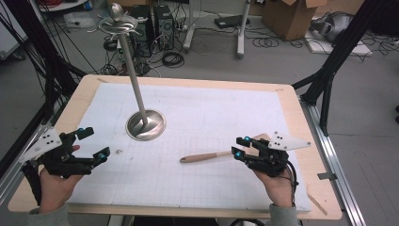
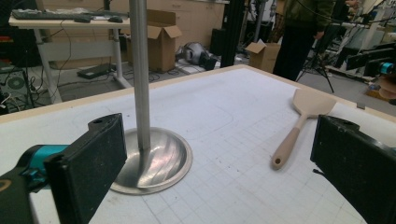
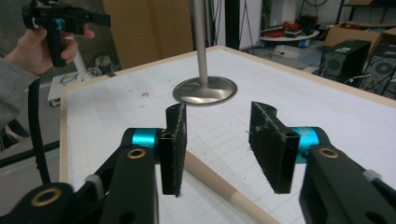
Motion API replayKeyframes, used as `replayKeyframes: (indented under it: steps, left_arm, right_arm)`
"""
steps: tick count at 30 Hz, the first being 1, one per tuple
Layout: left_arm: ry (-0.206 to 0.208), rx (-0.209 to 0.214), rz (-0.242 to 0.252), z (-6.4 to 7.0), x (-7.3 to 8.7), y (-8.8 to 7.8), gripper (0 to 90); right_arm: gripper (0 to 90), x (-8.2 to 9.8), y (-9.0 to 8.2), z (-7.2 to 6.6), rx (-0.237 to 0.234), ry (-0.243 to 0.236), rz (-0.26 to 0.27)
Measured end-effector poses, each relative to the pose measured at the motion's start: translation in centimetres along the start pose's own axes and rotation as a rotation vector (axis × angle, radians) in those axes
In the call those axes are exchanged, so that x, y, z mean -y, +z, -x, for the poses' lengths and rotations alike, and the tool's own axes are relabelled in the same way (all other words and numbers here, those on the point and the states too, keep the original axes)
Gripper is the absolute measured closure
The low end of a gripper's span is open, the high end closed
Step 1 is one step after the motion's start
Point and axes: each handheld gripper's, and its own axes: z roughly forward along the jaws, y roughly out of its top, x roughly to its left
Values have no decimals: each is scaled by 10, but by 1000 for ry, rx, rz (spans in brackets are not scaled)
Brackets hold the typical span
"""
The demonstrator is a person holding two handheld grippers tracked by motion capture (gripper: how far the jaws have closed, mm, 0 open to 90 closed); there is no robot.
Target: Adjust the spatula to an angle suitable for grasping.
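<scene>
The right gripper straddles the wooden spatula handle, jaws half-open and not yet gripping; next they must close squarely; the left gripper hangs wide open and empty

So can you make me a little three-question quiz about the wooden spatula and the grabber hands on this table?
1. True or false: the right gripper has lifted the wooden spatula off the table.
2. Which gripper is right at the spatula? A) left gripper B) right gripper
3. What stands upright near the middle of the table?

Key:
1. False. The spatula lies flat; in the right gripper view its handle runs below the two jaws, which stand apart and do not press on it.
2. B. The left gripper waits open, away from the spatula.
3. A metal stand: a round base with a tall pole.
</scene>
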Motion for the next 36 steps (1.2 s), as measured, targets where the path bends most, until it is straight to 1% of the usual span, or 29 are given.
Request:
replayKeyframes:
  steps: [1,2,3,6,7,9,10,11,13,15,16,17,18,20,21,22,23,26,30,31,33,34,35,36]
  left_arm:
    - [-1,-1,2,0,0,0,41]
    - [-2,-2,5,0,0,-1,41]
    - [-3,-3,5,0,0,-1,41]
    - [-2,-1,3,0,1,-1,41]
    - [-2,-1,2,0,1,-1,41]
    - [-2,0,0,0,1,-1,41]
    - [-2,1,0,0,1,-1,41]
    - [-2,1,0,0,1,-1,41]
    - [-5,0,1,0,1,-1,41]
    - [-6,-1,0,-1,2,-1,41]
    - [-7,0,-1,-1,2,-1,41]
    - [-8,-1,-1,-1,3,-1,41]
    - [-9,-1,-3,-1,3,-1,41]
    - [-12,-2,-2,-1,3,-1,41]
    - [-12,-2,-4,-1,3,-1,41]
    - [-10,-1,-5,-1,3,0,41]
    - [-10,-1,-5,-1,4,0,41]
    - [-9,0,-7,-1,4,0,41]
    - [-10,0,-9,-1,4,0,41]
    - [-12,-1,-10,-1,5,1,41]
    - [-11,0,-12,-1,5,1,41]
    - [-12,-1,-12,-1,5,1,41]
    - [-12,-1,-12,-1,5,1,41]
    - [-12,-1,-12,-1,5,1,41]
  right_arm:
    - [600,0,0,0,0,0,0]
    - [630,1,4,-1,1,-5,-20]
    - [630,1,4,-1,1,-5,-20]
    - [716,2,10,-2,-7,-14,-36]
    - [748,3,13,-3,2,-23,-41]
    - [756,3,15,-3,9,-27,-41]
    - [779,3,16,-4,17,-33,-37]
    - [799,3,18,-5,30,-49,-35]
    - [832,3,21,-6,48,-59,-40]
    - [865,4,23,-6,57,-64,-48]
    - [889,5,24,-5,58,-52,-51]
    - [889,5,24,-5,58,-52,-51]
    - [897,6,26,-4,49,-49,-50]
    - [898,9,30,-3,26,-27,-68]
    - [898,9,32,-3,16,-27,-75]
    - [898,9,32,-3,16,-27,-75]
    - [898,10,36,-3,7,-27,-92]
    - [899,11,38,-3,-2,-28,-106]
    - [899,14,44,-1,-23,-4,-121]
    - [899,16,48,1,-42,2,-143]
    - [899,17,50,1,-44,2,-151]
    - [899,19,54,1,-54,-6,-171]
    - [900,20,57,1,-59,-9,-178]
    - [899,21,59,1,-66,-5,-191]
